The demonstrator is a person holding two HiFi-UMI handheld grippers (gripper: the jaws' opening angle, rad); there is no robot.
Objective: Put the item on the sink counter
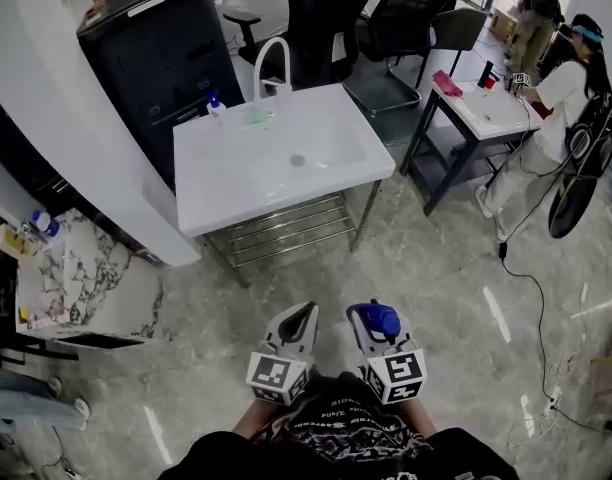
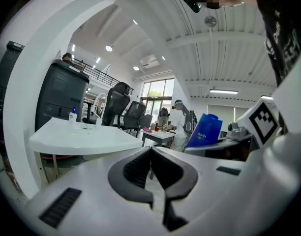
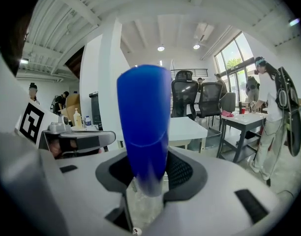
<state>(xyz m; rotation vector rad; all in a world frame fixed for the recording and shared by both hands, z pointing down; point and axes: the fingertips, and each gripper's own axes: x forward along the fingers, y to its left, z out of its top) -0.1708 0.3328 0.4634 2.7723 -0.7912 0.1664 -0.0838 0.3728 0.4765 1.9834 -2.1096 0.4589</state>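
The right gripper (image 1: 374, 326) is held low in the head view, just in front of the person's body. Its fingers (image 3: 182, 171) are partly closed and clamp the blue item (image 3: 143, 117), which stands upright between them and rises well above the tips. From the left gripper view it looks like a soft blue pouch with pale print, though the wide lens makes that hard to confirm.

The left gripper (image 1: 299, 315) sits just beside the right one, on its left and at about the same height. Its fingers (image 2: 133, 168) meet at the tips and hold nothing.

Both grippers point towards the white sink tabletop (image 1: 211, 188), which stands on a metal frame well apart from them across the marbled floor (image 1: 436, 278). A curved white faucet (image 1: 271, 63) rises at the far edge, and the drain (image 1: 297, 160) shows as a dark spot in the basin. A small bottle with a blue top (image 1: 215, 104) stands at the back left corner, near the faucet. A black cabinet (image 1: 156, 48) stands behind the sink.

To the right, black office chairs (image 1: 331, 18) stand beside a second table (image 1: 491, 108), where a person in white (image 1: 546, 118) is standing.
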